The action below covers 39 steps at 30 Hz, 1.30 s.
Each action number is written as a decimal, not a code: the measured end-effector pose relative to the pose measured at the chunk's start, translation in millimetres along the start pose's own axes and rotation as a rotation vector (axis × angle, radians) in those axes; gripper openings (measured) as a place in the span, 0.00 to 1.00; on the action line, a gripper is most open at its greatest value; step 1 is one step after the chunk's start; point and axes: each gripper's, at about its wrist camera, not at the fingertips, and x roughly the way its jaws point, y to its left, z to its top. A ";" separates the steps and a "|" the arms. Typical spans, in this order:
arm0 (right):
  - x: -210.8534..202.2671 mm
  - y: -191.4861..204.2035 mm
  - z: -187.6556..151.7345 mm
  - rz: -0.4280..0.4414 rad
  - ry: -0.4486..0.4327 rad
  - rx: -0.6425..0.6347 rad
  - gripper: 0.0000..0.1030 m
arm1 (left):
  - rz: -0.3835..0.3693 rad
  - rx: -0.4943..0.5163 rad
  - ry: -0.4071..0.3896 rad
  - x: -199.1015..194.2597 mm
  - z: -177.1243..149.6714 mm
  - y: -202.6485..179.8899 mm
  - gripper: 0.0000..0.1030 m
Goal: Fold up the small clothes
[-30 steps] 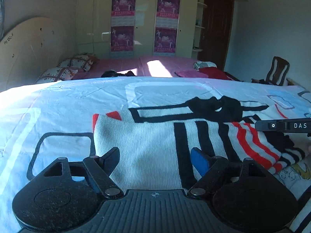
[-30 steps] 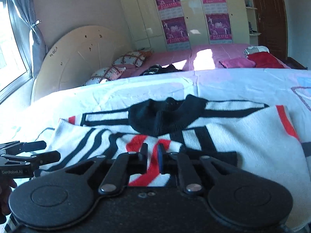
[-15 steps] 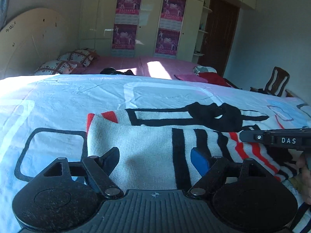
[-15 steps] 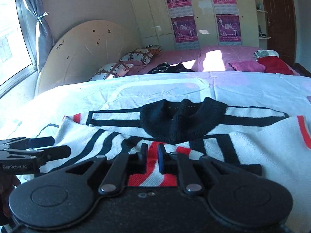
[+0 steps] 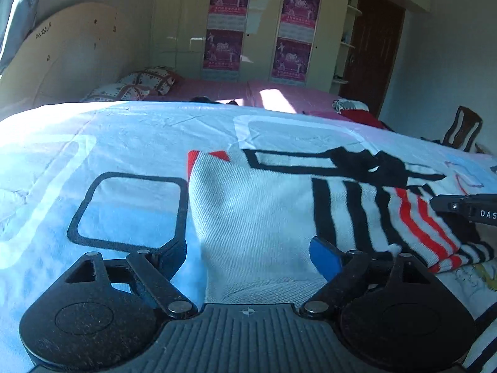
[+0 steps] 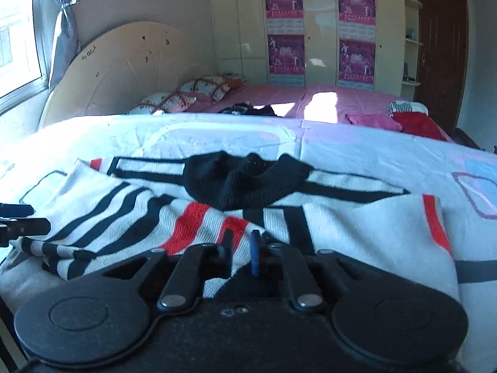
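Garment: knitted sweater [image 5: 264,217], white with black bands and red stripes, black at the neck
Surface: lying on a pale blue bedcover [image 5: 130,136] printed with dark rounded outlines
Pose: spreading flat across the cover, neck pointing toward the far side
Fold state: lying partly folded, one striped sleeve crossing over the white body toward the near edge
Collar: bunching up in a soft black mound at the far middle
Cuff: resting at the near edge, showing narrow black and white stripes
Edges: showing red trim at both outer corners
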 end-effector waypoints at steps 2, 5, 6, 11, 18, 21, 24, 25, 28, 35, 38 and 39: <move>-5.4 -14.1 4.8 -0.066 -0.007 0.050 0.18 | -0.005 0.026 -0.045 -3.6 10.8 -10.4 0.84; -8.2 -42.9 2.3 -0.119 0.030 0.137 0.25 | -0.001 0.074 -0.050 9.3 21.5 -24.0 0.84; -8.3 -52.0 -1.2 -0.110 0.052 0.171 0.27 | -0.003 0.079 -0.040 14.5 21.9 -25.7 0.84; -4.1 -57.5 -13.5 -0.037 0.087 0.224 0.26 | 0.004 0.098 0.055 37.4 10.7 -31.7 0.84; -17.9 -45.8 -2.2 -0.121 -0.028 0.076 0.06 | 0.016 0.096 0.040 38.6 1.8 -32.0 0.84; 3.8 -45.0 -8.5 -0.140 0.084 0.003 0.08 | 0.017 0.100 0.055 38.4 6.4 -32.8 0.84; -15.6 -51.7 6.3 -0.128 -0.035 0.054 0.21 | -0.019 0.075 -0.008 25.2 21.2 -32.6 0.84; -13.4 -56.3 12.3 -0.111 -0.040 0.084 0.14 | -0.029 0.069 -0.027 23.9 29.0 -34.2 0.84; 16.3 -60.6 19.4 -0.097 0.018 0.128 0.02 | -0.056 0.078 -0.019 35.8 41.1 -42.7 0.84; 34.9 -46.4 15.7 -0.112 0.045 0.023 0.05 | 0.002 0.151 0.059 67.5 32.9 -59.5 0.84; 18.1 -73.2 16.2 -0.220 -0.017 0.047 0.08 | -0.003 0.115 -0.011 51.1 40.5 -52.9 0.84; 18.4 -90.1 16.7 -0.259 -0.018 0.076 0.10 | 0.007 0.100 0.000 53.2 43.8 -48.6 0.84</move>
